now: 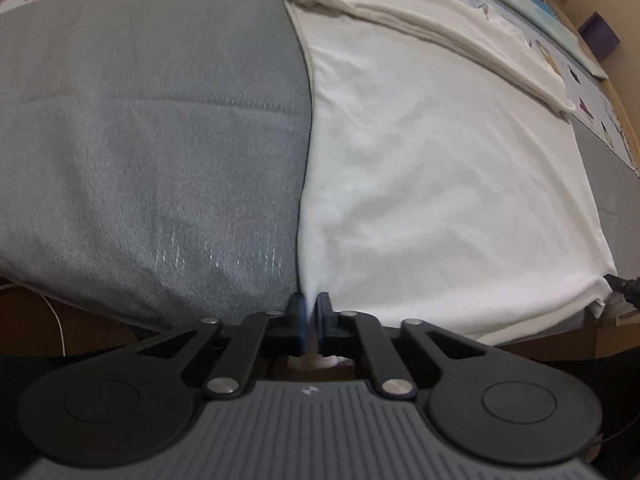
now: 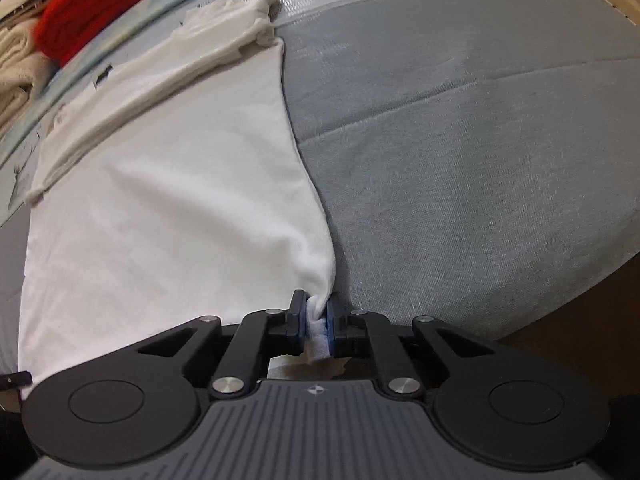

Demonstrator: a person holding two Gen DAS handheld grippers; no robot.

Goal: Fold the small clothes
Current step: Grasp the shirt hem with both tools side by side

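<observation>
Jaws of left gripper (image 1: 310, 318) & right gripper (image 2: 316, 320) both pinched tight on near corners of the white garment (image 1: 420, 184), which lies flat on the grey cushion (image 1: 140, 140). Lift both corners evenly, keep hem taut, fold toward the garment's far sleeve edge.

My left gripper (image 1: 311, 312) points steeply down at the near edge of the white cloth (image 1: 440, 168), jaws pinched on its near left corner, blue pads almost meeting. My right gripper (image 2: 318, 316) tilts down too, jaws clamped on a bunched tuft of the cloth's near right corner, fabric filling the gap between the pads.
</observation>
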